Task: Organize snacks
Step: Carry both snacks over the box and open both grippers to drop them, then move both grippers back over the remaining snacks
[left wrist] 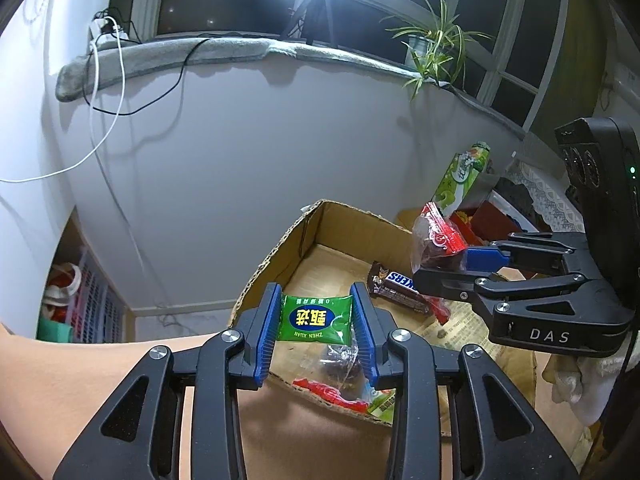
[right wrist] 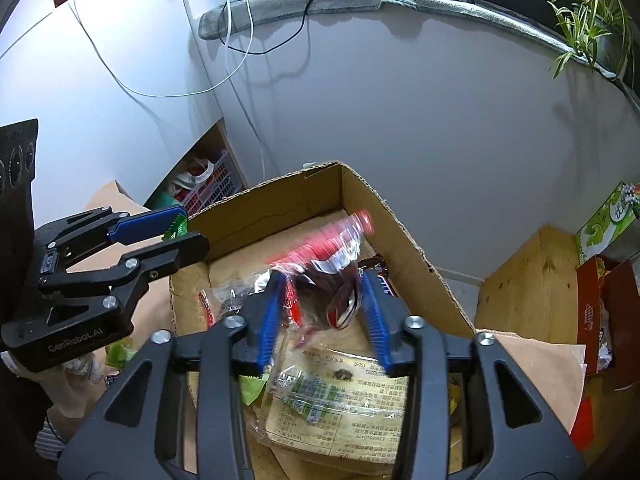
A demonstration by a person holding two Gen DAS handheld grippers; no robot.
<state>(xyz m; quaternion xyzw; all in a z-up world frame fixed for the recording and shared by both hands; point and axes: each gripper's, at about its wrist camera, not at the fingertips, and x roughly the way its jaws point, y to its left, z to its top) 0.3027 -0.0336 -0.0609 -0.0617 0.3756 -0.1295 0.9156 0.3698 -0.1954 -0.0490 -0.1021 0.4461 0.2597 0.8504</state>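
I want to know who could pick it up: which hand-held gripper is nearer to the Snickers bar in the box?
Right. The right hand-held gripper hangs just above the Snickers bar; the left hand-held gripper is off to its side, at the cardboard box's near edge, with a green packet.

— What sort of place is this?
— A home, a lived-in room at night. There's a potted plant (left wrist: 434, 46) on the windowsill (left wrist: 224, 50), and a power strip (left wrist: 106, 30) up there with cables hanging down the wall (left wrist: 260, 152).
— Anything else?
— A plastic basket (left wrist: 94, 300) of household bits tucked in a nook, a lace cloth (left wrist: 540, 188), and a cardboard box (left wrist: 280, 248) of snacks.
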